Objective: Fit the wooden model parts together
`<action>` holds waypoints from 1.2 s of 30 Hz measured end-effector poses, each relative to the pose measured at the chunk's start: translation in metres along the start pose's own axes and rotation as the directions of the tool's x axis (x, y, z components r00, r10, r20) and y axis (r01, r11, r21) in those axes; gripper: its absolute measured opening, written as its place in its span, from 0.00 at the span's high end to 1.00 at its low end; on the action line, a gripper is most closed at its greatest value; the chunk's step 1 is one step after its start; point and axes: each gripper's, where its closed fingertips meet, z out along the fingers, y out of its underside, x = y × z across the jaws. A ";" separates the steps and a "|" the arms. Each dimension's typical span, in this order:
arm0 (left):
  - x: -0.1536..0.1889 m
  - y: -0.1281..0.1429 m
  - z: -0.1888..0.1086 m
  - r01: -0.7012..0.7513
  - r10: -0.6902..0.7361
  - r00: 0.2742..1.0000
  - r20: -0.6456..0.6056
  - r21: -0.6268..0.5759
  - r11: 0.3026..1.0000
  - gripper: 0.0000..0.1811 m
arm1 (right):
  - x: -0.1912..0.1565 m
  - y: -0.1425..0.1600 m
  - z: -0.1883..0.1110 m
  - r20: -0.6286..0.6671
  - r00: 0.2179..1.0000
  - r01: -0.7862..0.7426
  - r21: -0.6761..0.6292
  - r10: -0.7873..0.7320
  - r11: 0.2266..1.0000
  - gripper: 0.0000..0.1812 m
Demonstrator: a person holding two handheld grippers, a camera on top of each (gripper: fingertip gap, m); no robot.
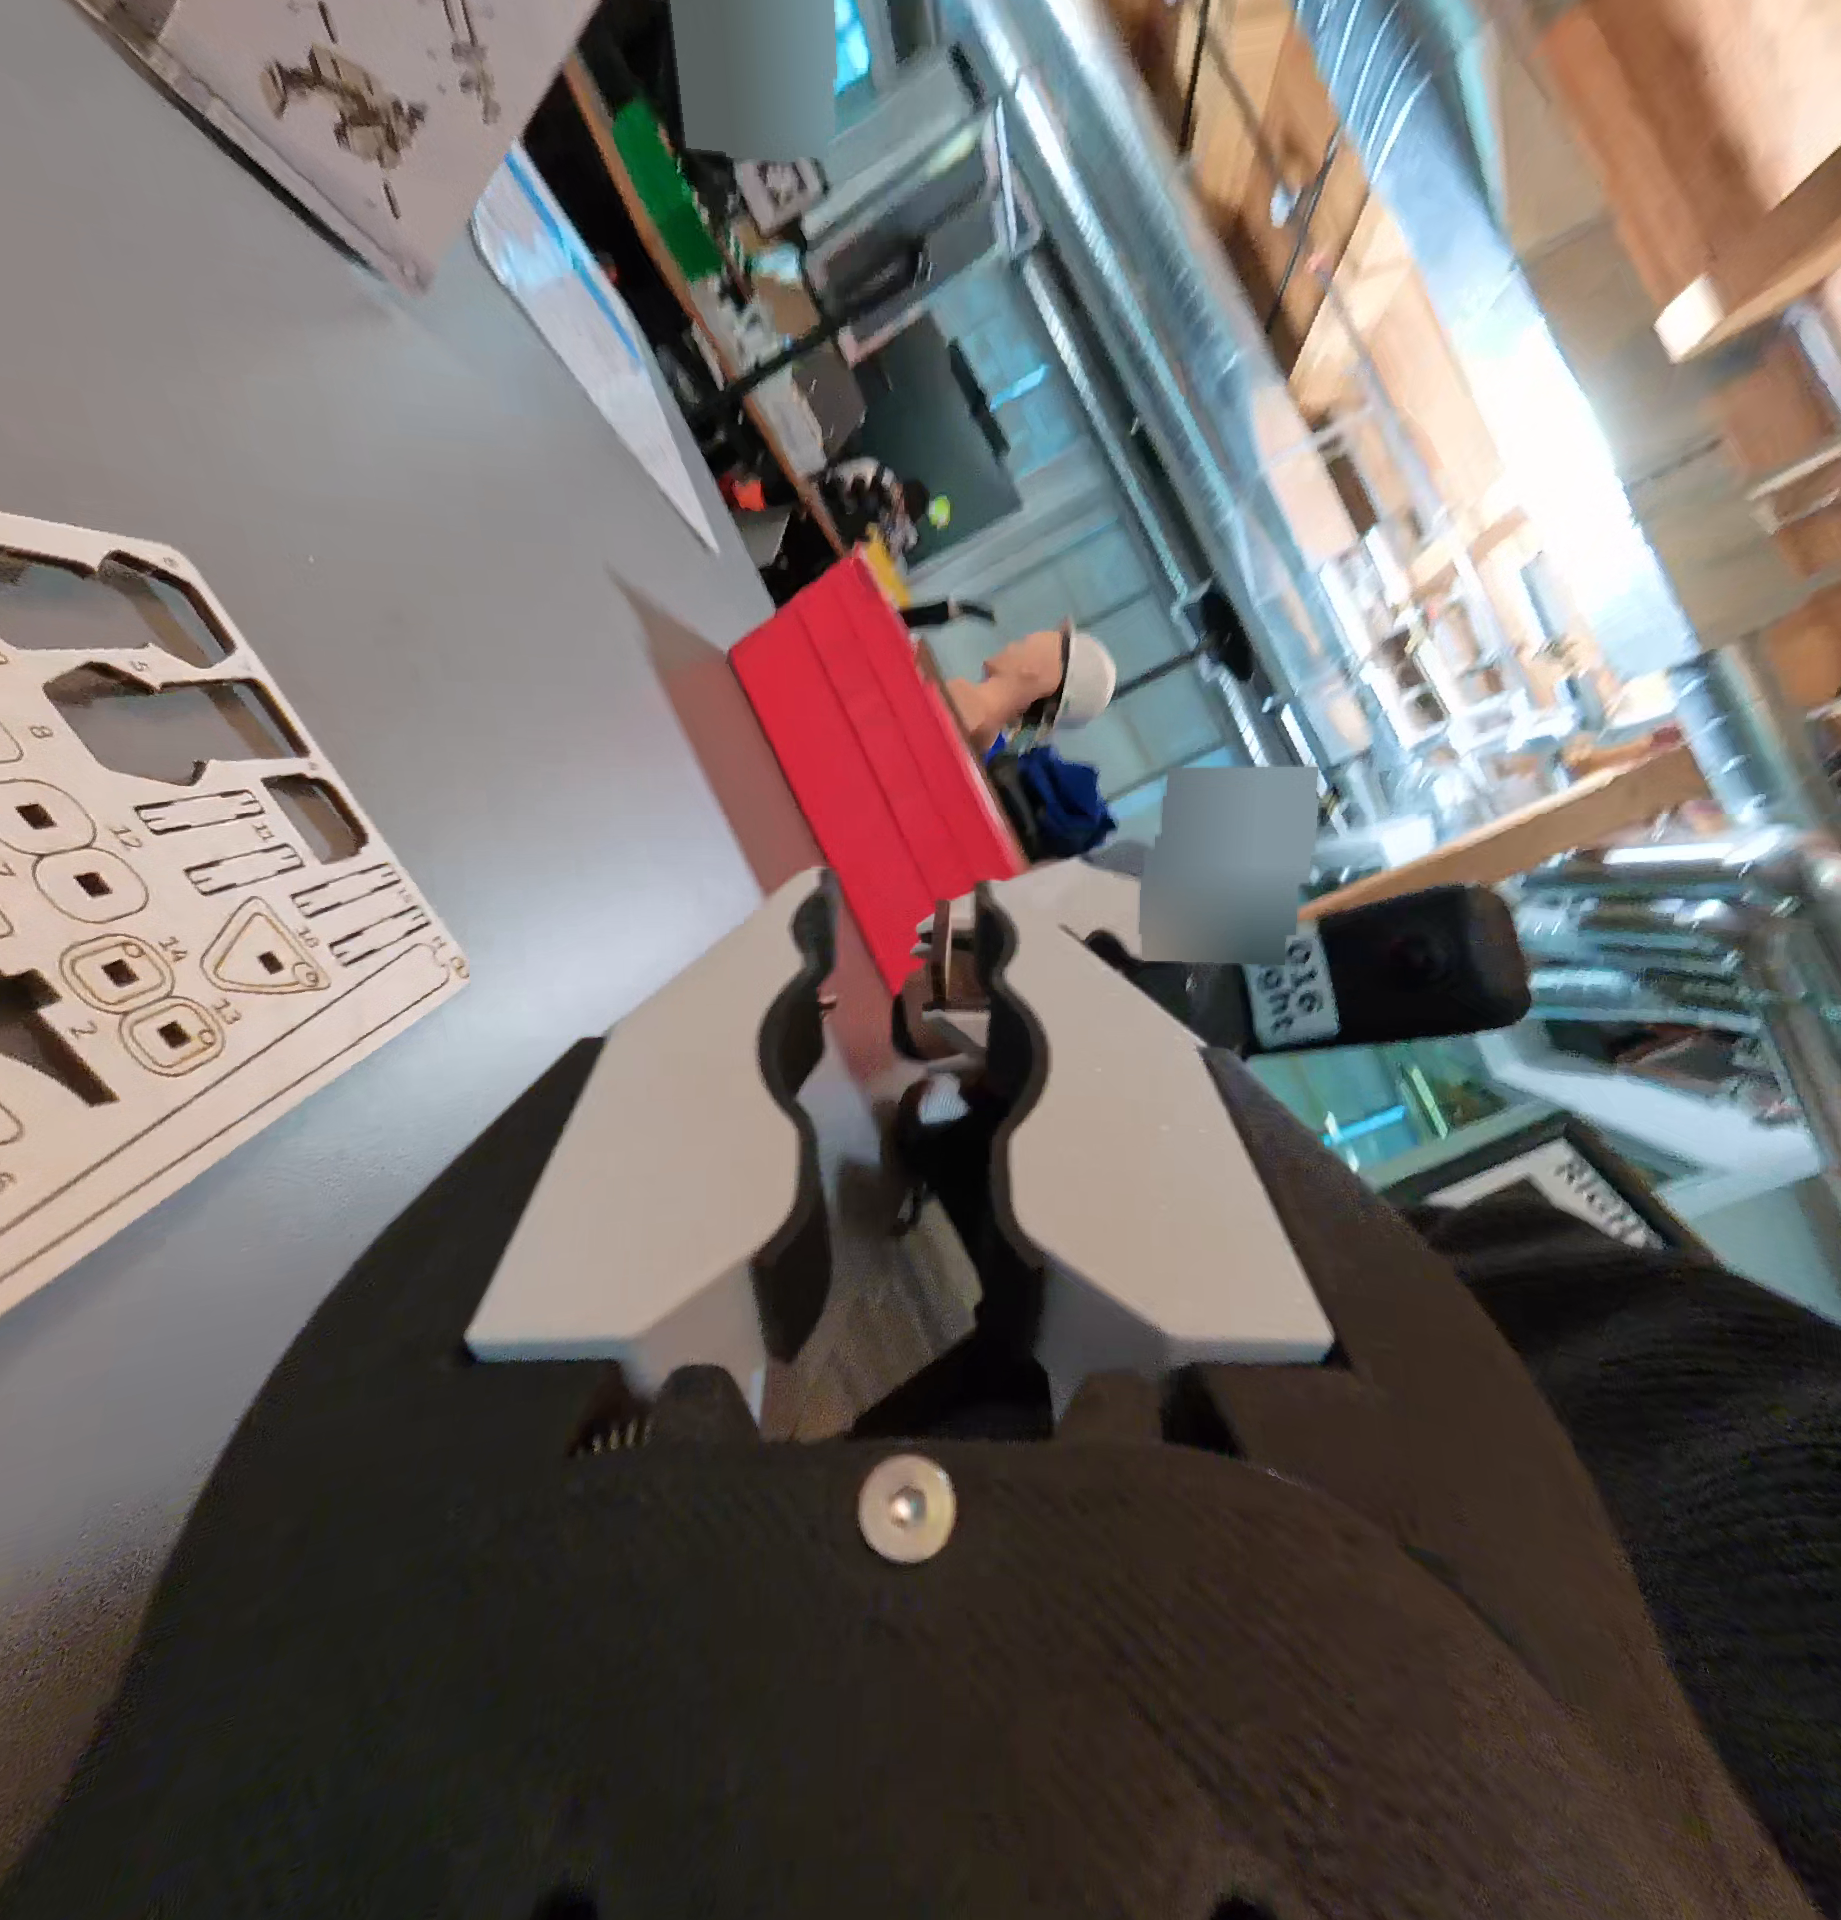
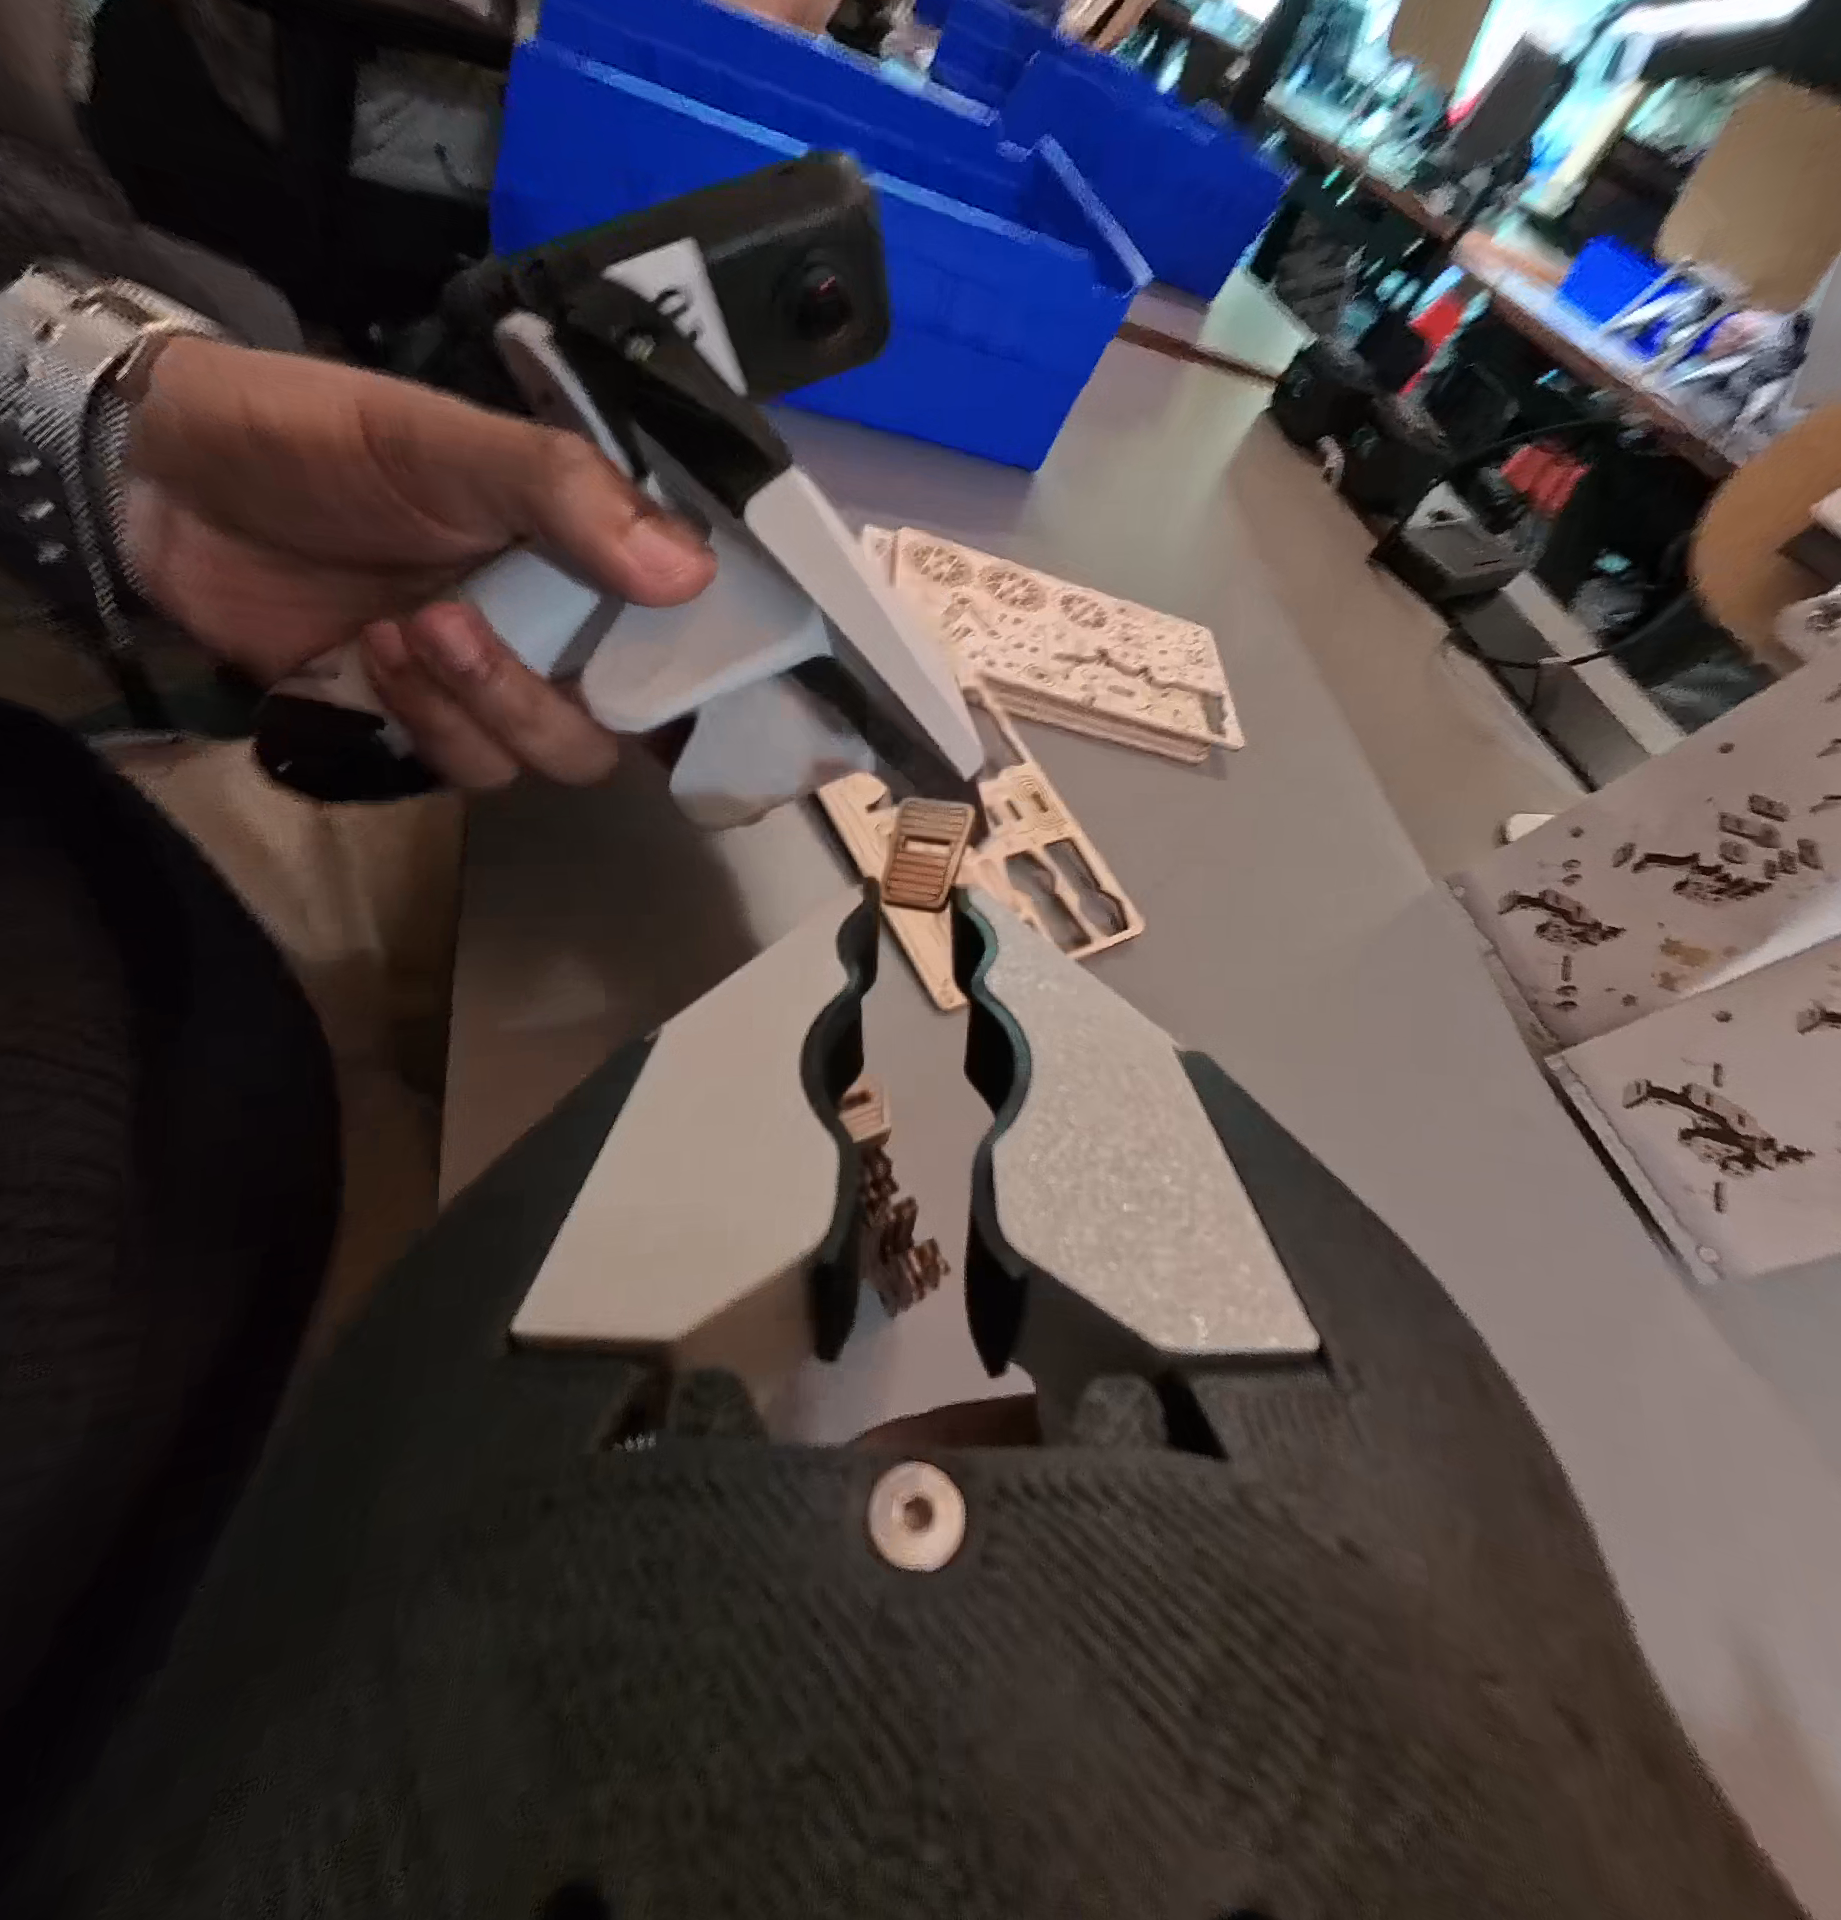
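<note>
My right gripper (image 2: 916, 912) is shut on a small ribbed wooden part (image 2: 931, 857) that sticks out past its fingertips above the grey table (image 2: 1311, 935). More dark wooden pieces (image 2: 895, 1216) show in the gap farther back; I cannot tell if they are held. My left gripper (image 1: 903, 899) is open, and the wooden part (image 1: 939, 971) sits edge-on between its fingers, near the right one. In the right wrist view a hand holds the left gripper (image 2: 957, 764), tips just above the part. A punched wooden sheet (image 1: 168, 883) lies at the left.
A stack of wooden part sheets (image 2: 1082, 644) and a loose punched sheet (image 2: 1051, 883) lie beyond the grippers. Instruction pages (image 2: 1674, 935) lie at the right. Blue bins (image 2: 895, 291) stand at the table's far side. A red bin (image 1: 864, 769) stands ahead. The right gripper's camera (image 1: 1415, 966) is at the right. Left and right tips are no more than a few centimetres apart.
</note>
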 end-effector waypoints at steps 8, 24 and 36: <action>-0.032 0.047 -0.009 -0.331 0.408 0.909 0.083 -0.452 0.828 0.67 | -0.026 0.028 -0.011 0.292 0.954 0.154 -0.263 -0.074 0.952 0.93; -0.045 0.071 -0.008 -0.467 0.603 0.798 0.015 -0.616 0.634 0.69 | -0.025 0.052 0.002 0.584 0.811 0.274 -0.437 0.039 0.857 0.93; -0.051 0.073 -0.007 -0.438 0.599 0.800 0.039 -0.644 0.627 0.79 | -0.029 0.052 0.003 0.675 0.734 0.336 -0.452 0.070 0.826 0.93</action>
